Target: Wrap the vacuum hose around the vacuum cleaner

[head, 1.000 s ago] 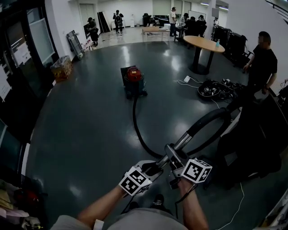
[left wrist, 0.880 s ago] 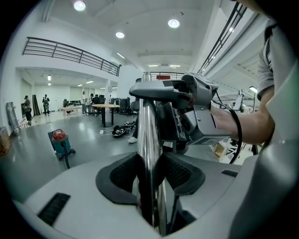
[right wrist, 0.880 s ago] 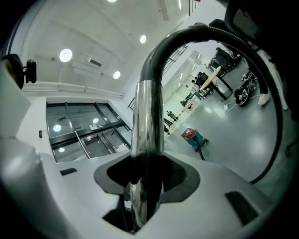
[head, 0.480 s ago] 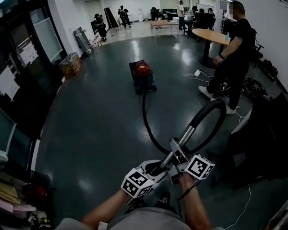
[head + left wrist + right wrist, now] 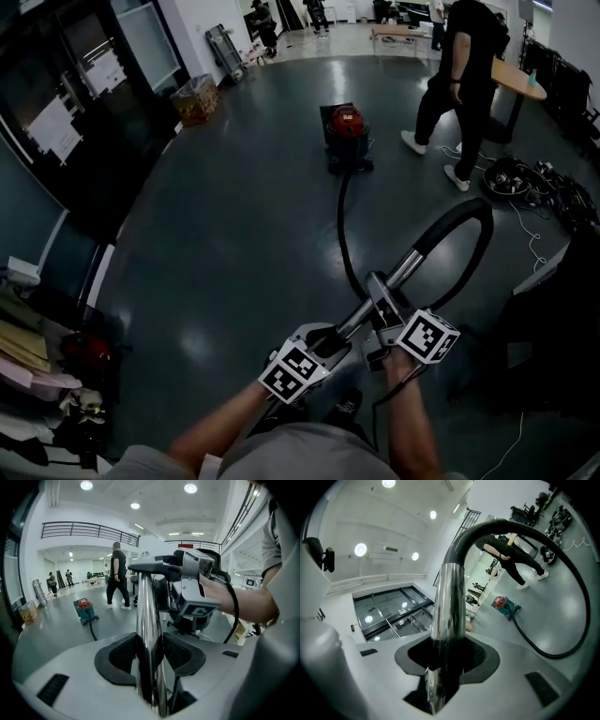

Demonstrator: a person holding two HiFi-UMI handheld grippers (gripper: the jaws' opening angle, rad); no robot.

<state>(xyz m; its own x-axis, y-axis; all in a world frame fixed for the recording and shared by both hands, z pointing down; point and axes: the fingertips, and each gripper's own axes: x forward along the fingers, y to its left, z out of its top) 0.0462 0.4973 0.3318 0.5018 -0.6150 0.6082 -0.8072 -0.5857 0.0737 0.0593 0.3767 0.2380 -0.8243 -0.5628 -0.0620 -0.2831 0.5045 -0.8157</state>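
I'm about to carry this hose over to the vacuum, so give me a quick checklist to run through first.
1. Left hand-held gripper shut on wand: ok.
2. Right hand-held gripper shut on wand: ok.
3. Hose runs unknotted to vacuum: ok.
4. Vacuum upright: ok.
5. Room around vacuum: not ok, a person stands close beside it.
6. Vacuum unplugged: cannot tell.

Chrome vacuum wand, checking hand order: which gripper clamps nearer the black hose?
The right gripper, farther up the chrome wand toward the black hose; the left gripper grips lower.
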